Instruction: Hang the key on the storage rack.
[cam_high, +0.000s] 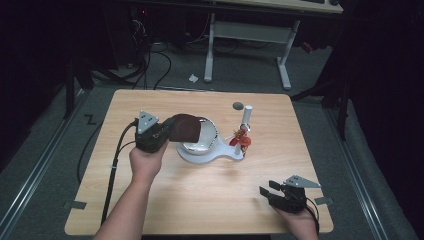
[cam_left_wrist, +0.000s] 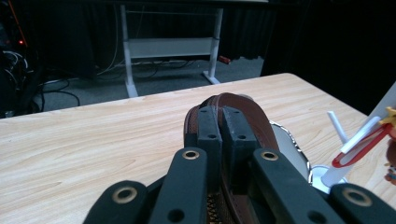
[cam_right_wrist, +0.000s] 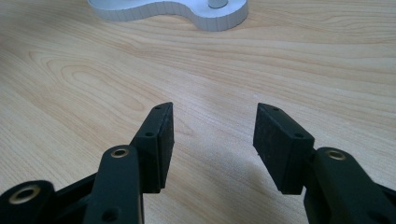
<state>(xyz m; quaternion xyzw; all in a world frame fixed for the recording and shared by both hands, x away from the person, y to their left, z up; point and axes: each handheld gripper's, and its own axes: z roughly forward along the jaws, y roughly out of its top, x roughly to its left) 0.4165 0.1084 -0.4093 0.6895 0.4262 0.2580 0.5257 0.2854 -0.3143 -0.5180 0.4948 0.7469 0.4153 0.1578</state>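
Dark room, pale wood-grain tabletop (cam_high: 210, 195) lit from above. Brown leather belt, coiled into a loop with stitched edges (cam_high: 186, 127), is pinched in my left gripper (cam_high: 167, 131): jaws fully clamped on the strap, and the left gripper view has the coil (cam_left_wrist: 243, 105) arching over the tips. Belt hangs above the rim of the shiny round metal dish (cam_high: 202, 140) on the white moulded stand (cam_high: 215, 156), whose short white post (cam_high: 246, 117) carries a small red-and-yellow trinket (cam_high: 241, 137).

My read: carry step, belt in transit over the dish. Next move needs a slow lowering, centred on the dish and clear of the post, then a release; leather is floppy, so the coil may spring open.

Right gripper (cam_high: 270, 190) rests idle near the tabletop's front right, jaws wide apart, nothing between them; ribbed black pads (cam_right_wrist: 163, 135) over bare wood.
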